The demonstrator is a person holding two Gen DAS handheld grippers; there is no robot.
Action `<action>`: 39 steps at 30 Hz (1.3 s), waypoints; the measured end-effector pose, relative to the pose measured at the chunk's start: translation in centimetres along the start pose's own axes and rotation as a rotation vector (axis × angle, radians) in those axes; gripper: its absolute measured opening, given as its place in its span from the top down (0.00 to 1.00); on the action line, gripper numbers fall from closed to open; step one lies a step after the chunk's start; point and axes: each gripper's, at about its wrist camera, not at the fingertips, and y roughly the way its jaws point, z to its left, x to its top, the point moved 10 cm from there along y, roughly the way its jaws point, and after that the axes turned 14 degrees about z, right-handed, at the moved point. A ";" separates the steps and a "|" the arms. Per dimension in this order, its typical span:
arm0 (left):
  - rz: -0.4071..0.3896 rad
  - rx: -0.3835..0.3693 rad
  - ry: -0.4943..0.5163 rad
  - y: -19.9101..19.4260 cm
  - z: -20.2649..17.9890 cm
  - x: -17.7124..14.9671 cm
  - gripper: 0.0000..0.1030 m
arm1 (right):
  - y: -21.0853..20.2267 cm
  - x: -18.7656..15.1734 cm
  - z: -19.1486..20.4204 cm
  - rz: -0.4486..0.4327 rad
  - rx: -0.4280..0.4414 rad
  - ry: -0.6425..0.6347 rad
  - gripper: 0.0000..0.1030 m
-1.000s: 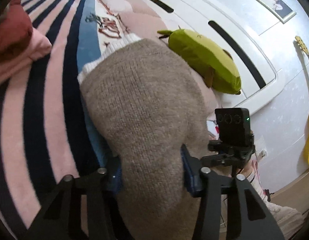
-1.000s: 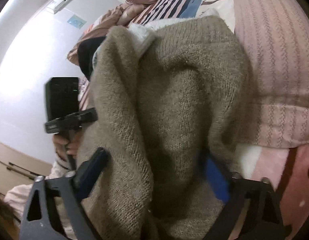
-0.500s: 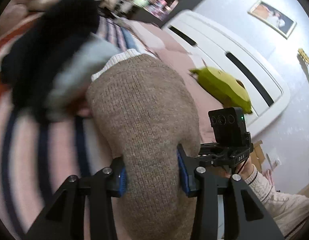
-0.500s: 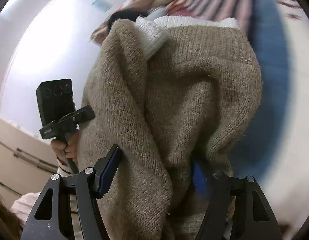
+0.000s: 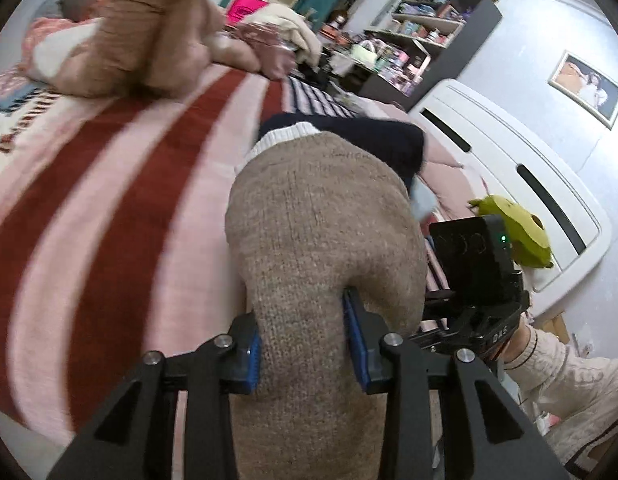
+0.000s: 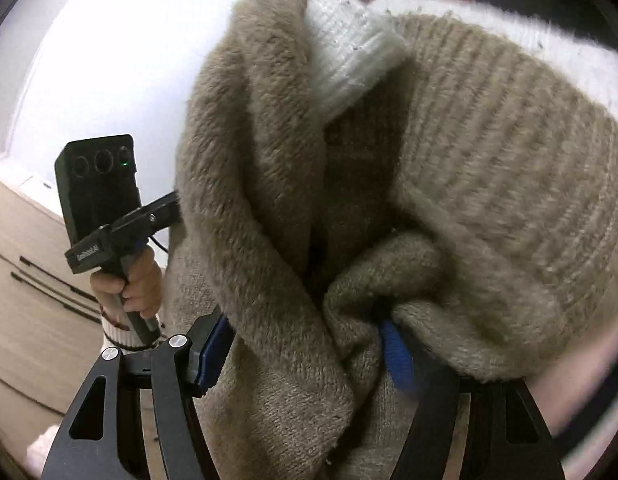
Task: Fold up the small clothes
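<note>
From the left wrist view, your left gripper (image 5: 305, 344) is clamped on a bunched fold of the taupe knit sweater (image 5: 321, 220), blue pads pressed into the wool on both sides; the sweater hangs forward from the jaws, its white ribbed cuff (image 5: 281, 138) farthest from you, lifted above the striped bedspread (image 5: 109, 200) rather than lying flat on it; a dark navy garment (image 5: 389, 140) lies just behind it toward the headboard (image 5: 529, 184), a green plush toy (image 5: 517, 224) rests near that headboard, and a loose heap of pink and brown clothes (image 5: 149, 32) sits at the bed's far left corner; your right gripper's handle shows at the right edge, close beside the sweater. From the right wrist view, your right gripper (image 6: 305, 348) is also closed on the sweater, gathering a thick twist of knit between its pads, with the white cuff (image 6: 349, 52) folded over near the top; the cloth fills most of the frame, so you cannot tell what lies beneath it; your left hand (image 6: 129, 288) grips its handle to the left. You look to be mid-carry, the garment held up by both claws before a fold; next you will likely need to lower it onto a bare part of the bedspread, spread it flat, and keep both grips until the hem settles, since this soft knit will sag and bunch.
</note>
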 end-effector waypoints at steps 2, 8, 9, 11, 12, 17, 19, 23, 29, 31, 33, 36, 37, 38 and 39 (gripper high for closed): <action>-0.015 0.019 -0.006 -1.1 2.3 0.4 0.69 | 1.7 2.0 1.0 0.015 -0.002 -0.011 0.40; -0.034 0.056 -0.044 -3.1 9.7 1.5 0.67 | 4.7 6.5 2.4 0.009 -0.019 -0.029 0.40; -0.032 0.056 -0.063 -2.8 10.7 1.5 0.65 | 4.7 6.7 2.1 0.004 -0.021 -0.027 0.39; -0.046 0.039 -0.086 -2.9 11.6 1.2 0.61 | 4.7 6.8 2.1 -0.005 -0.020 -0.026 0.39; -0.061 0.027 -0.092 -3.1 11.6 1.1 0.60 | 4.4 6.5 2.1 -0.007 -0.017 -0.031 0.39; -0.083 0.086 -0.091 -4.1 10.7 0.8 0.55 | 1.9 4.3 0.4 0.002 -0.027 -0.034 0.40; -0.071 0.142 -0.103 -4.4 10.2 0.6 0.55 | 0.7 3.7 -0.1 -0.004 -0.027 -0.025 0.40; -0.064 0.216 -0.143 -5.2 10.2 -0.1 0.52 | -2.5 2.9 -0.7 -0.018 -0.039 -0.028 0.39; -0.103 0.332 -0.173 -7.2 6.1 -1.8 0.40 | -5.1 -0.5 0.5 -0.046 -0.042 -0.033 0.38; -0.101 0.350 -0.155 -6.9 4.0 -2.5 0.40 | -7.2 -2.4 0.2 -0.061 -0.043 -0.032 0.38; -0.101 0.368 -0.144 -6.4 1.5 -3.0 0.40 | -9.3 -4.4 -0.4 -0.083 -0.067 -0.031 0.38; -0.115 0.381 -0.113 -5.4 -2.3 -3.0 0.39 | -12.8 -7.7 -1.5 -0.124 -0.111 -0.036 0.36; -0.123 0.380 -0.097 -4.9 -4.0 -3.0 0.39 | -13.8 -8.5 -1.3 -0.138 -0.121 -0.031 0.35; -0.128 0.375 -0.083 -4.4 -5.4 -3.0 0.38 | -14.3 -9.0 -1.0 -0.152 -0.130 -0.026 0.32; -0.132 0.366 -0.054 -3.7 -7.7 -2.9 0.38 | -16.2 -10.6 -1.6 -0.178 -0.149 -0.021 0.30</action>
